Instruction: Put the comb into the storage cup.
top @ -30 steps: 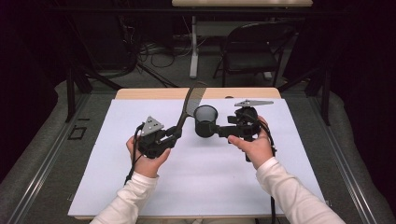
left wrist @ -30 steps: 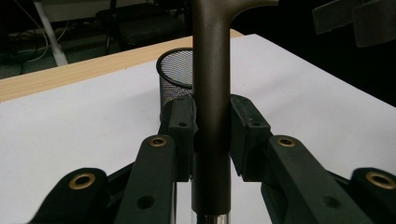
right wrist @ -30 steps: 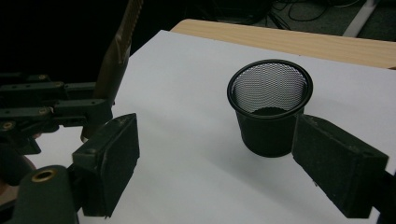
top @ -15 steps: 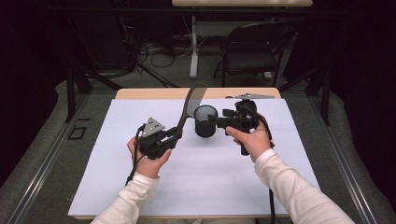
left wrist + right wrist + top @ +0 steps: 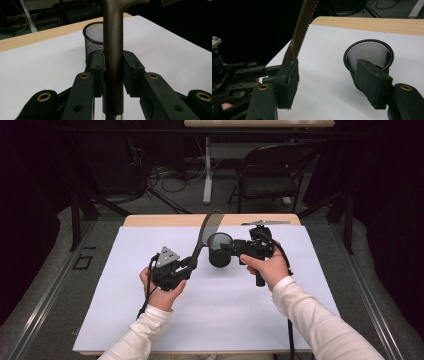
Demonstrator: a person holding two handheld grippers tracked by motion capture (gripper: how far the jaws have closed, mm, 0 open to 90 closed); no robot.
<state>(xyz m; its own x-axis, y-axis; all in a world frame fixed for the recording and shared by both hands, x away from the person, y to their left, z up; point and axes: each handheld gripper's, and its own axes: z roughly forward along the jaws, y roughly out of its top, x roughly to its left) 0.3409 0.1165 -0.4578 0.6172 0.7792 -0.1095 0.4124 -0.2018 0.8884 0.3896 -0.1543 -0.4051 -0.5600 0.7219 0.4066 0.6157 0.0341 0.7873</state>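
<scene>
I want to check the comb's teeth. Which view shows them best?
The right gripper view: the comb shows its toothed edge close up. The left gripper view shows only its handle clamped in the left tongs. The high view shows it whole but small.

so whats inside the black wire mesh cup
Nothing shows inside the black wire mesh cup: bare mesh wall down its far side. The right gripper's pad covers the near rim, and the bottom is hidden.

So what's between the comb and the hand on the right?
The black mesh cup stands between the comb and the right gripper, seen in the high view.
</scene>
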